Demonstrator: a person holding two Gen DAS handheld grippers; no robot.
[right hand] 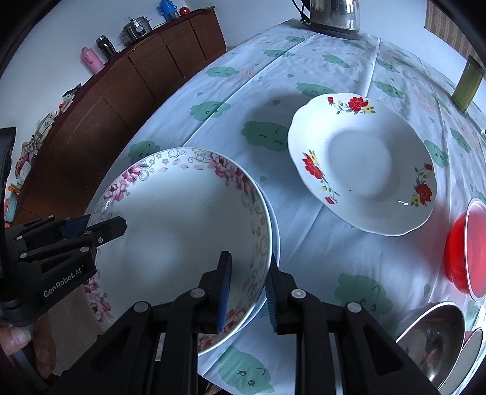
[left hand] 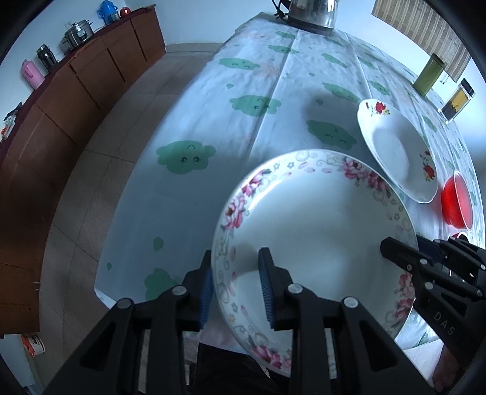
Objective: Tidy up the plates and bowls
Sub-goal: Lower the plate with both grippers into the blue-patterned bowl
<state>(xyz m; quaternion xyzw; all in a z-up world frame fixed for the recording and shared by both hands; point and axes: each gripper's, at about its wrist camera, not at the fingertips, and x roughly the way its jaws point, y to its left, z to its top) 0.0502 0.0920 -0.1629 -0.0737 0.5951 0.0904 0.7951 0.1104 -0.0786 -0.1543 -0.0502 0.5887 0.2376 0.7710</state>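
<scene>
A large white plate with a pink flower rim (left hand: 319, 231) (right hand: 182, 240) is held between both grippers over the near edge of the table. My left gripper (left hand: 237, 288) (right hand: 101, 227) is shut on the plate's left rim, one blue pad above and one beneath. On the opposite rim my right gripper (right hand: 247, 296) (left hand: 407, 253) is shut in the same way. A smaller white plate with red flowers (left hand: 395, 152) (right hand: 361, 164) lies on the tablecloth beyond, to the right. A red bowl (left hand: 455, 203) (right hand: 461, 252) sits at the right edge.
A steel bowl (right hand: 434, 331) stands near the front right, with another bowl partly hidden behind it. A steel kettle (left hand: 313, 12) is at the table's far end; a green tin (left hand: 429, 74) and a jar (left hand: 458, 100) stand far right. A wooden sideboard (left hand: 76, 91) lines the left wall.
</scene>
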